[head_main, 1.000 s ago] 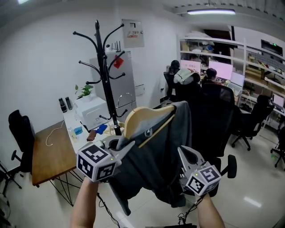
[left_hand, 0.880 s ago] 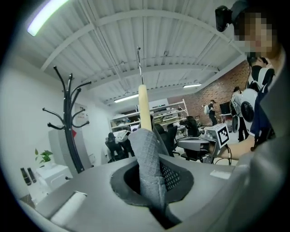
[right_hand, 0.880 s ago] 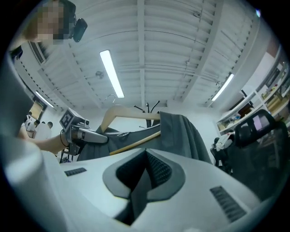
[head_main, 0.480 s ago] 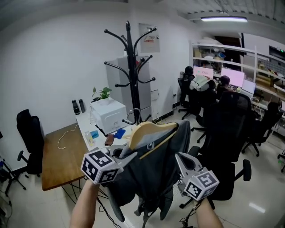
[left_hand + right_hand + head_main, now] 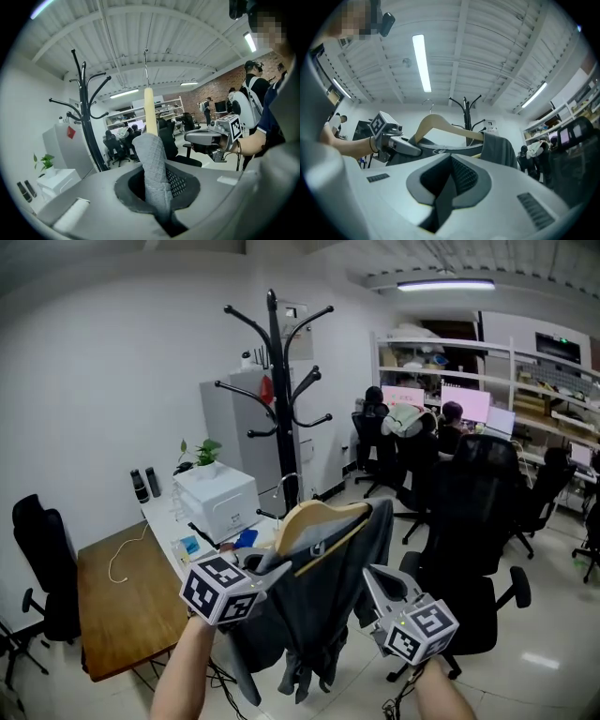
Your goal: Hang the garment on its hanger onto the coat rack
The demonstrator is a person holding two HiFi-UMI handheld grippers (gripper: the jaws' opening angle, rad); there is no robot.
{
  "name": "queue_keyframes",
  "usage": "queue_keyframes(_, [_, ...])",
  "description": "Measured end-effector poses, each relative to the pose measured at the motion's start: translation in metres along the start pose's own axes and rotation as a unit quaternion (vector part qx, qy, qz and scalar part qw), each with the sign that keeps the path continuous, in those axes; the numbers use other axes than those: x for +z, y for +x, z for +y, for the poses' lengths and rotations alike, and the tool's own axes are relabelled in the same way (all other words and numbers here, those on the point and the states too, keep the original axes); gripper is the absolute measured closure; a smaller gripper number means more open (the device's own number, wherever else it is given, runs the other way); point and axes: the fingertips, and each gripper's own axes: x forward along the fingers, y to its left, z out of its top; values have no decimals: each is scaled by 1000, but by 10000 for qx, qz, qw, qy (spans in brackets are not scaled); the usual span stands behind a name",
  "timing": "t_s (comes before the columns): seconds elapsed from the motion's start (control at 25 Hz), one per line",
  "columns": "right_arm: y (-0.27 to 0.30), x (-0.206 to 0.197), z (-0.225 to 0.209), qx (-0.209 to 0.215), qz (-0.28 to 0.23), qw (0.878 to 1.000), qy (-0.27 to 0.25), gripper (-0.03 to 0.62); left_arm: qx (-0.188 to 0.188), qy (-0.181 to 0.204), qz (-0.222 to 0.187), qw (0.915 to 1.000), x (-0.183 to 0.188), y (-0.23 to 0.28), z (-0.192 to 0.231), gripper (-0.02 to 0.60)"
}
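In the head view the garment on its hanger is held near, between the left gripper and right gripper, with the rack far behind and not yet reached. In the left gripper view the jaws are seen clamped on a grey fold, so the hook stands upright. In the right gripper view dark cloth is pinched likewise, seemingly to steady the load.

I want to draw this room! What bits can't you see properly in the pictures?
- Rack foot: head view, hidden behind the hanger and garment.
- Sign print: head view, too small to read.
- Red tag on the rack: head view, too small to tell what it is.
- Screens: head view, too far away to read.
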Motion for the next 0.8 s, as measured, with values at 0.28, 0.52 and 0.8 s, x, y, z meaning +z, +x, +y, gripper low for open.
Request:
queue_keyframes(0.28, [41, 24, 1, -45, -60, 9993, -359, 580, -210, 98, -111, 9997, 24, 27, 47, 566])
queue_keyframes(0.52, [86, 34, -26, -36, -161, 9984, -547, 580, -339, 280, -96, 9990, 69, 72, 96, 566])
queue_keyframes(0.8, [127, 72, -62, 58, -491, 9948, -891, 579, -377, 507, -218, 9978, 130, 112, 140, 566])
